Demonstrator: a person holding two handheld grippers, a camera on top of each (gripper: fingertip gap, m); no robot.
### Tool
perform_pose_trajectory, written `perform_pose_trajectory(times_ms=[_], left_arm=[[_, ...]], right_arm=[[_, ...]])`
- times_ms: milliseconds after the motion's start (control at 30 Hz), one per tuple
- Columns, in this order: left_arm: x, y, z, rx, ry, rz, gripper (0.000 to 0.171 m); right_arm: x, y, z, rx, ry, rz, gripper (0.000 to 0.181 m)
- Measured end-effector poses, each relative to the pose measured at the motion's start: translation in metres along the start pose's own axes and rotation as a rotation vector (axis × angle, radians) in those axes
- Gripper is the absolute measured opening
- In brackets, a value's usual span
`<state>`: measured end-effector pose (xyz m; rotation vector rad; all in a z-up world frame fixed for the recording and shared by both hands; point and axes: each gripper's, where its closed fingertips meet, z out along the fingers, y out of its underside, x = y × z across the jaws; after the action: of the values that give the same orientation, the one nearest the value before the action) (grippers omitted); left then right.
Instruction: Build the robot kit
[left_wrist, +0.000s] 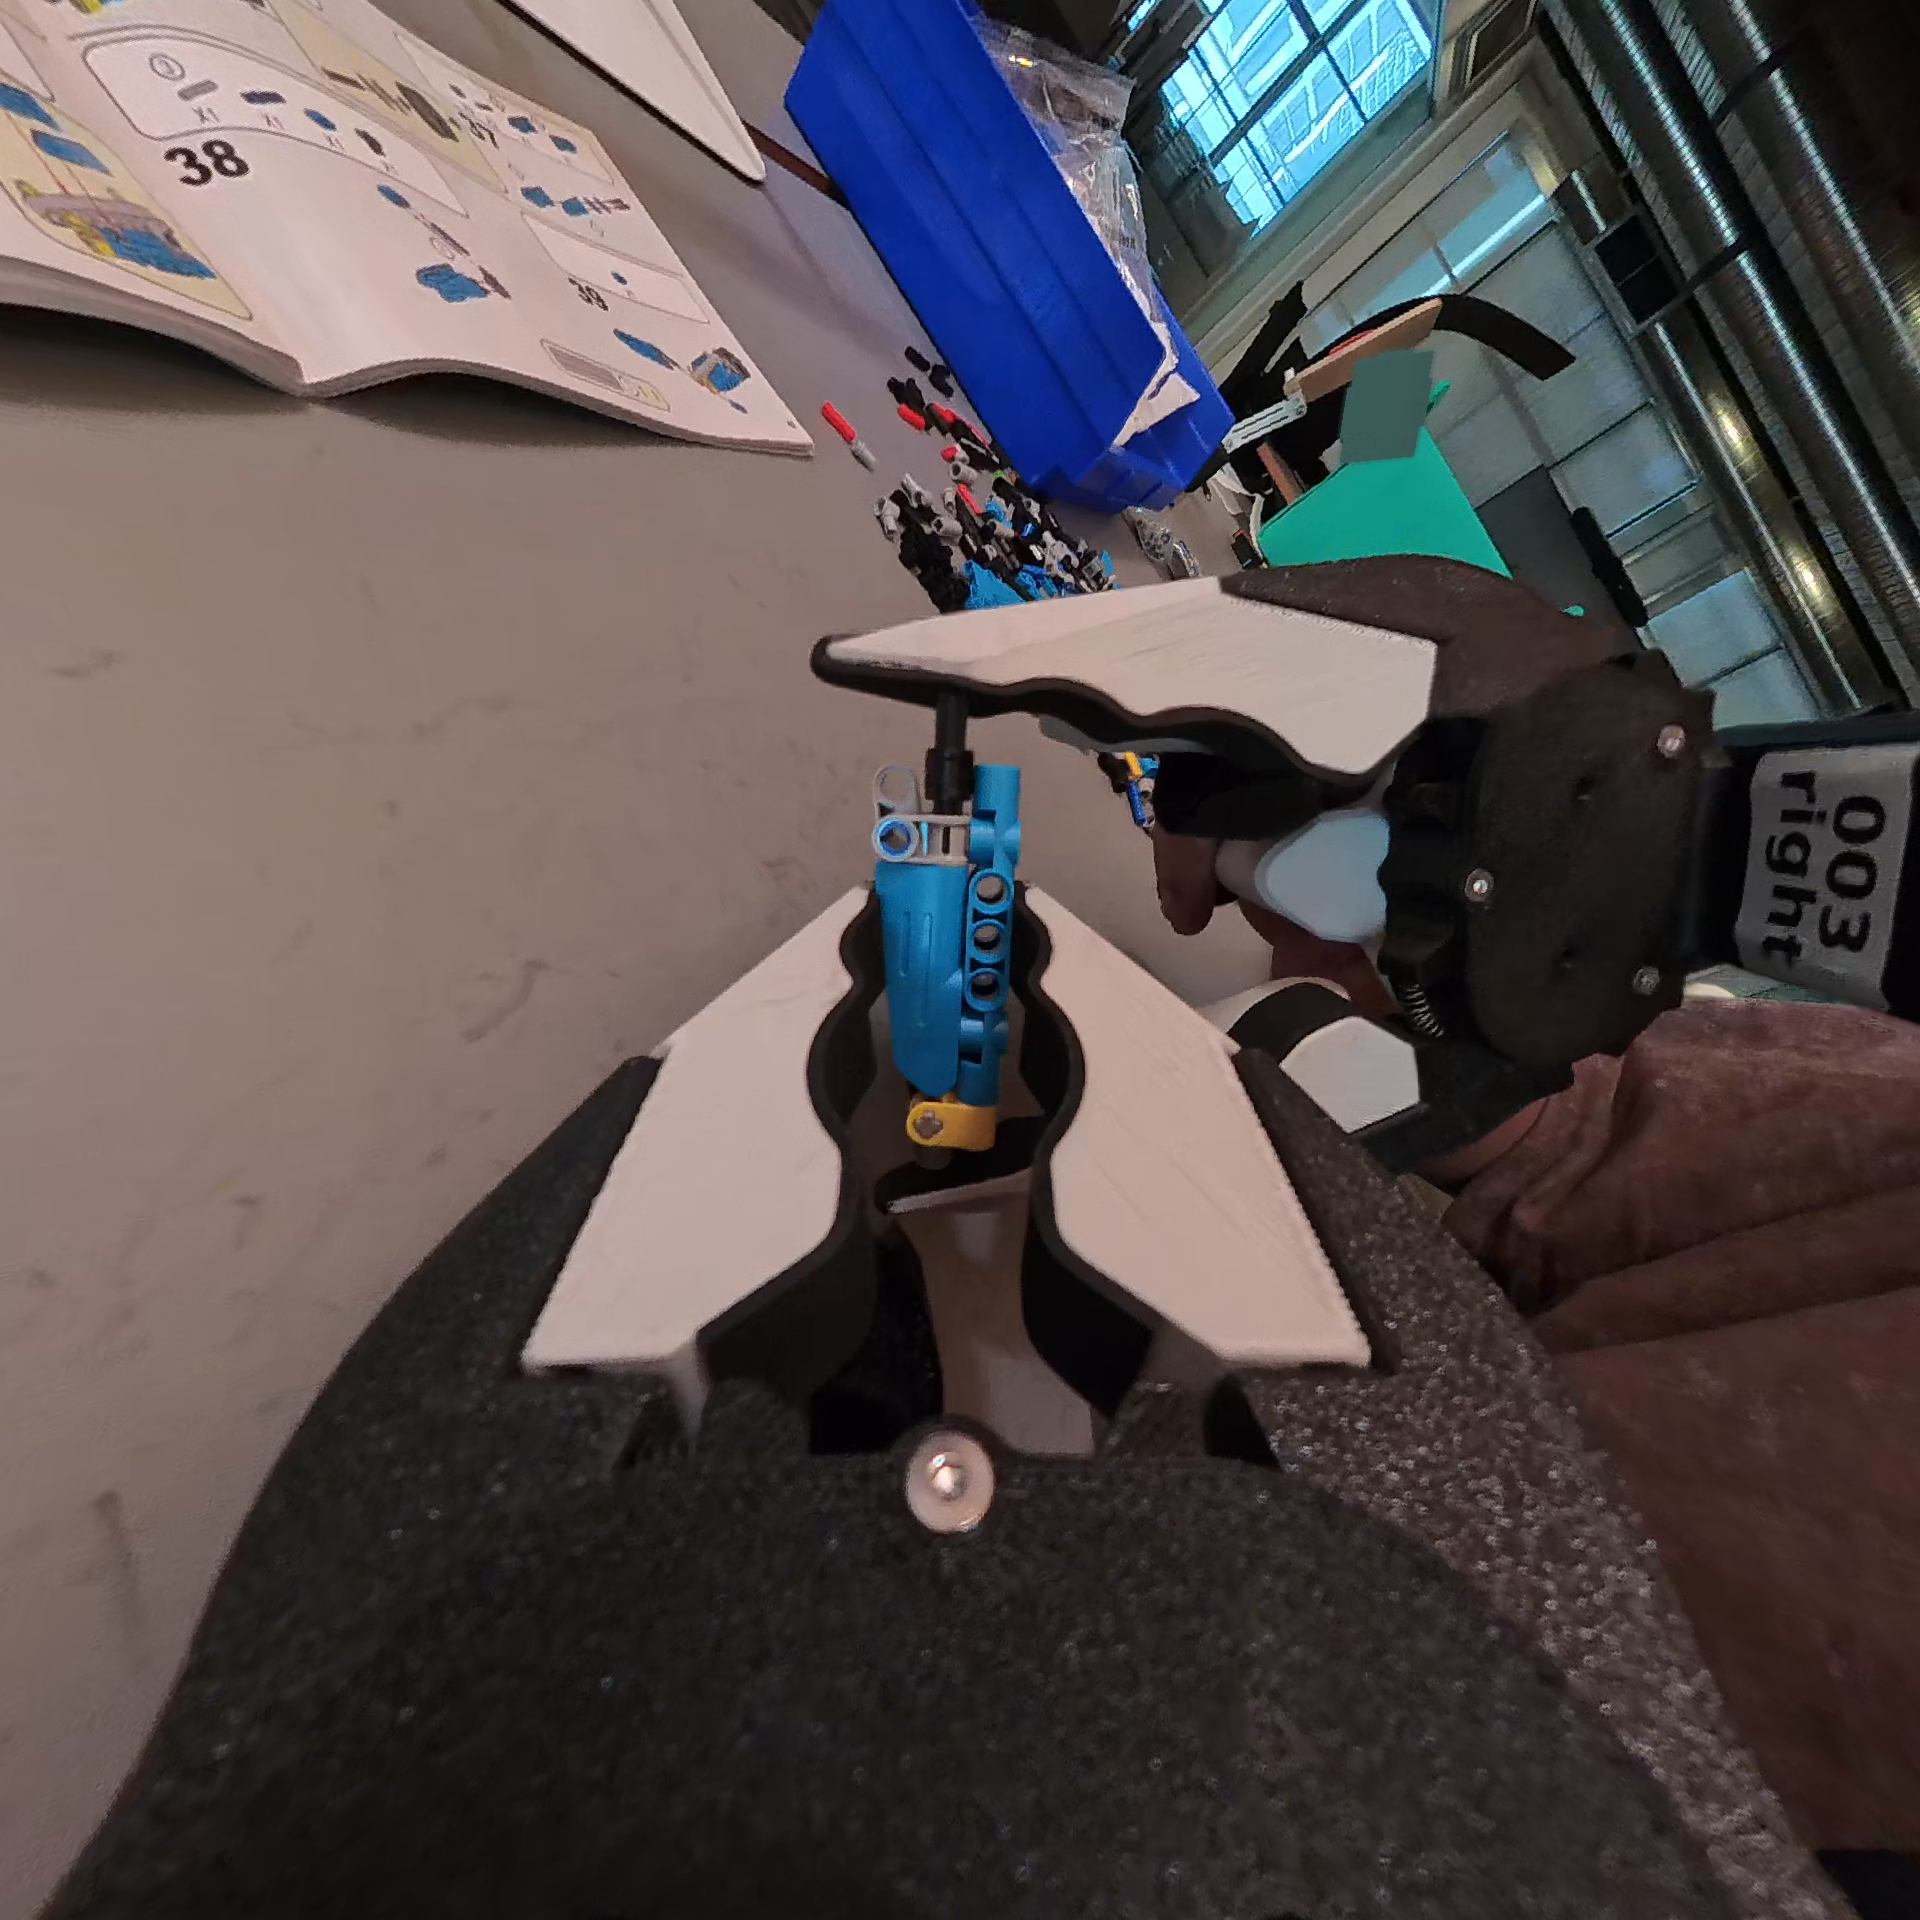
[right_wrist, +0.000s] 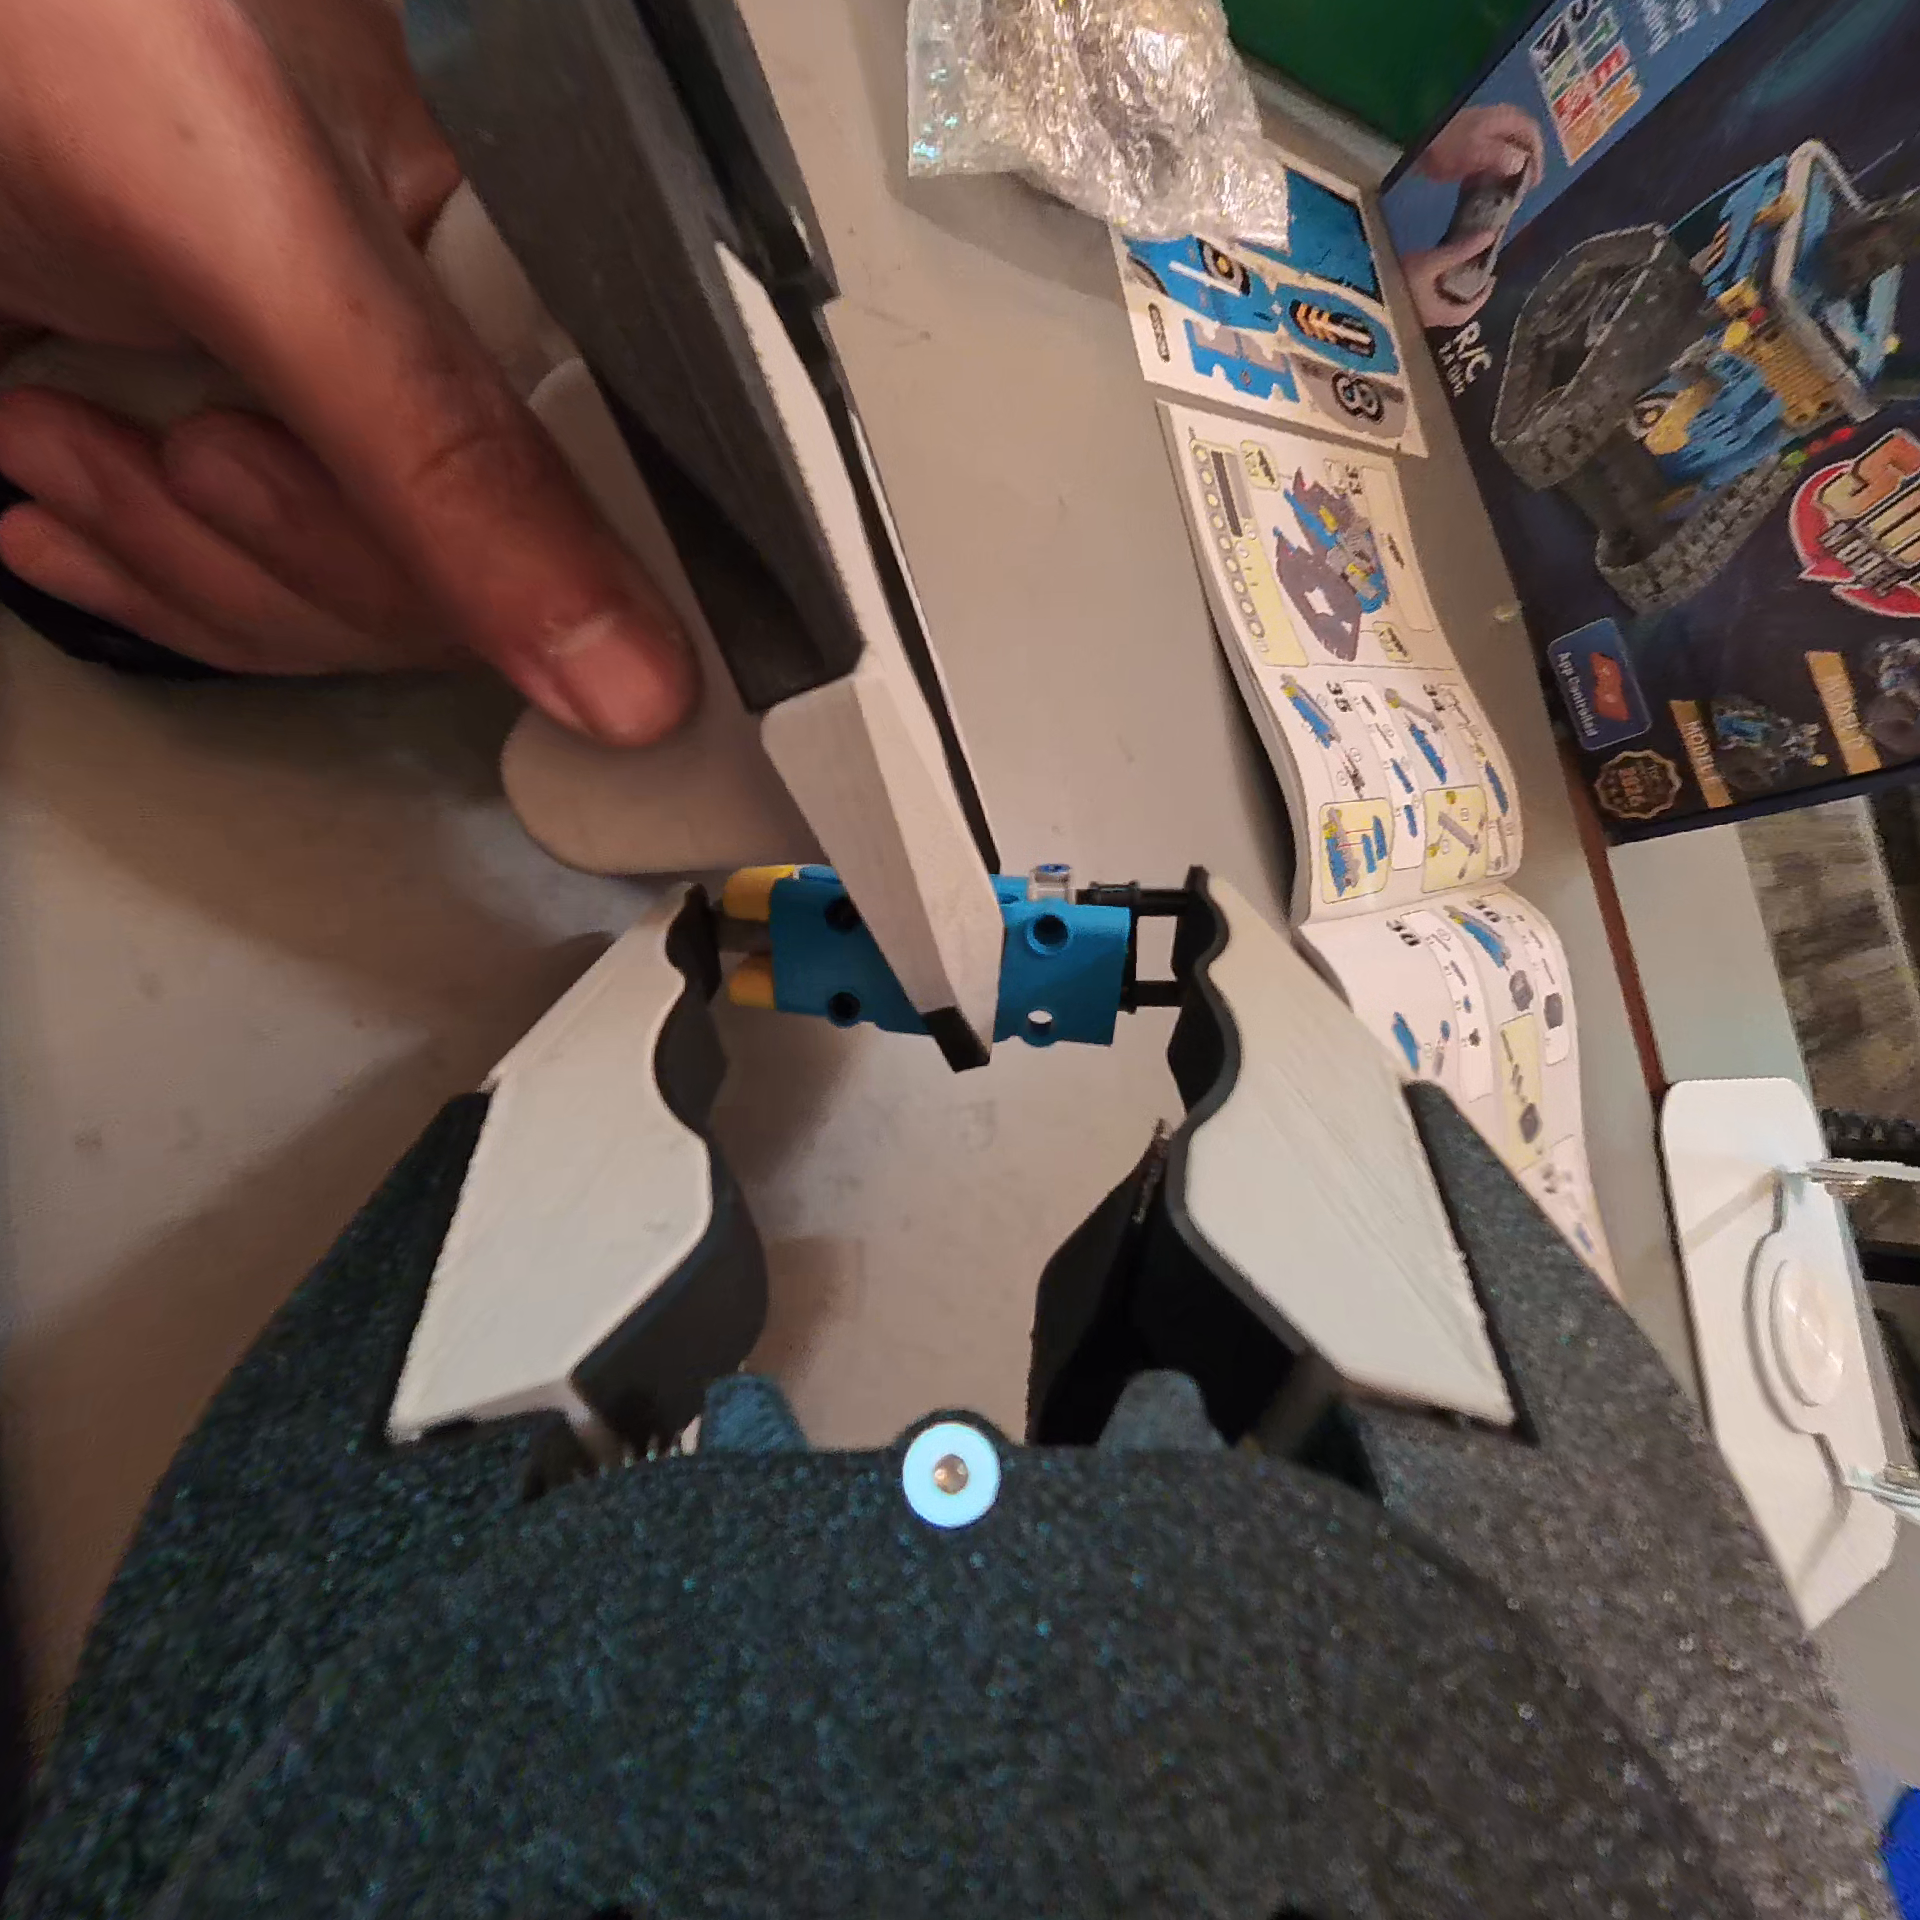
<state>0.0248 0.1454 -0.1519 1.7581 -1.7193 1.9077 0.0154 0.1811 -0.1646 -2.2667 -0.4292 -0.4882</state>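
Observation:
A small blue brick assembly (left_wrist: 925, 966) with a yellow end piece (left_wrist: 951, 1122) and a black pin (left_wrist: 948, 743) sits between both grippers, above a grey table (left_wrist: 416, 831). My left gripper (left_wrist: 945, 904) is shut on its blue sides. My right gripper (right_wrist: 940, 914) is closed on it lengthwise: one finger (right_wrist: 582, 1091) touches the yellow end, the other (right_wrist: 1299, 1091) presses the black pins (right_wrist: 1138, 945). In the left wrist view the right gripper's upper finger (left_wrist: 1091, 644) rests on the pin's top. The left gripper's finger (right_wrist: 883, 810) hides the middle of the assembly (right_wrist: 1055, 966).
An open instruction booklet (left_wrist: 364, 229) (right_wrist: 1382, 727) lies on the table. A blue bin (left_wrist: 987, 239) and a pile of small loose parts (left_wrist: 987, 540) are beyond it. A printed box (right_wrist: 1714, 416), sticker sheet (right_wrist: 1268, 322), plastic bag (right_wrist: 1091, 104) and white plate (right_wrist: 1787, 1299) lie right. A hand (right_wrist: 312, 416) holds the left gripper. The tips of both grippers are at nearly the same place.

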Motion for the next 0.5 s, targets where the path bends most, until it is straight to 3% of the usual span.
perform_pose_trajectory(times_ms=[333,500], left_arm=[[0.003,-0.006,-0.002,0.029,0.05,-0.038,0.021],[0.009,-0.004,-0.001,0.011,0.088,-0.036,0.021]], right_arm=[[0.005,0.008,-0.013,0.056,-0.034,0.015,0.101],[0.003,0.011,-0.009,0.038,-0.054,0.017,0.089]])
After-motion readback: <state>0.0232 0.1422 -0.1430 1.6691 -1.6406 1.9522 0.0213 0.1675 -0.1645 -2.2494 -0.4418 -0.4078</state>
